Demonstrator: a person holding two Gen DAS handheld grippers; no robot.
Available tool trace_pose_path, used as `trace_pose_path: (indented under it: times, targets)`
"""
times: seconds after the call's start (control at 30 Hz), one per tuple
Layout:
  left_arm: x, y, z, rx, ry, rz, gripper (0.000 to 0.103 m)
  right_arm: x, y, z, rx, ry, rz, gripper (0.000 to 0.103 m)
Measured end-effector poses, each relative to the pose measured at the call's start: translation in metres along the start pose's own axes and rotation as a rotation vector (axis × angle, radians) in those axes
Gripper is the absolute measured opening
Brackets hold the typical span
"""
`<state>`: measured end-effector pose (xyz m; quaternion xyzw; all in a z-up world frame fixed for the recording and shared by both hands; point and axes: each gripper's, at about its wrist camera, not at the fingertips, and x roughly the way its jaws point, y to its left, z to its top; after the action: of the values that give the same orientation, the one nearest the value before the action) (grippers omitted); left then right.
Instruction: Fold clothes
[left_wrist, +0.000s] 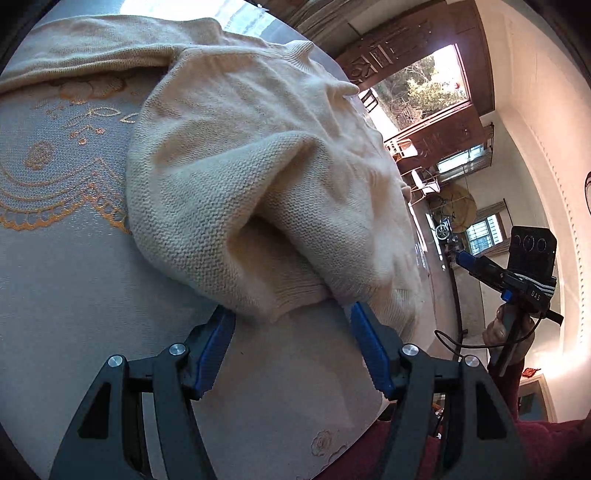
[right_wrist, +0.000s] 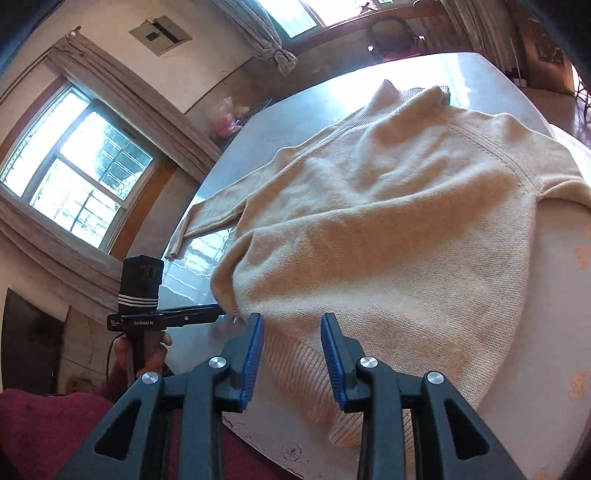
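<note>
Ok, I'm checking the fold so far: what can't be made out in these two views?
- Sweater, left wrist view: far sleeve cut off by the frame edge.
- Sweater hem, right wrist view: partly hidden behind the right gripper.
- Table: its surface under the sweater is covered.

My left tongs (left_wrist: 291, 314) tilt downward with their blue pads (left_wrist: 216, 350) spread wide, pressing on nothing. My right tongs (right_wrist: 291, 325) also slant downward, the jaws parted by a narrower gap, the pads (right_wrist: 253, 354) clamping nothing. Seen from the left wrist, my right hand (left_wrist: 496, 330) wraps the handle of its tool out to the side, a dark red sleeve (left_wrist: 517, 373) below it. Seen from the right wrist, my left hand (right_wrist: 147, 350) grips its handle likewise.
</note>
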<state>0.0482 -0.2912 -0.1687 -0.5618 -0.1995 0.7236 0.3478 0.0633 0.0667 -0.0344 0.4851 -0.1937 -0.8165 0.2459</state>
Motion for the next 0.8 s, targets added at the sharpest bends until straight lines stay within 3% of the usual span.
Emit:
trace_pose_path:
  times: [0.27, 0.33, 0.37, 0.4, 0.6, 0.67, 0.8]
  targets:
    - [0.012, -0.004, 0.002, -0.062, -0.08, -0.018, 0.067, -0.03, -0.019, -0.007, 0.023, -0.069, -0.077, 0.033]
    - [0.018, -0.001, 0.003, -0.105, -0.096, -0.009, 0.037, -0.033, -0.021, -0.009, 0.027, -0.072, -0.073, 0.033]
    - [0.023, 0.004, 0.003, -0.136, -0.093, -0.022, 0.016, -0.034, -0.022, -0.01, 0.027, -0.075, -0.075, 0.033]
    - [0.022, 0.012, 0.005, -0.161, -0.098, -0.032, 0.006, -0.035, -0.023, -0.01, 0.026, -0.077, -0.078, 0.033]
    - [0.004, 0.012, -0.004, -0.183, -0.206, 0.001, 0.002, -0.034, -0.022, -0.01, -0.003, -0.047, -0.13, 0.033]
    - [-0.019, -0.003, -0.001, -0.118, -0.244, 0.026, 0.001, -0.03, -0.023, -0.011, -0.02, -0.029, -0.177, 0.031]
    - [-0.066, -0.039, 0.006, 0.043, -0.233, 0.116, 0.001, -0.027, -0.026, -0.012, -0.035, -0.007, -0.205, 0.03]
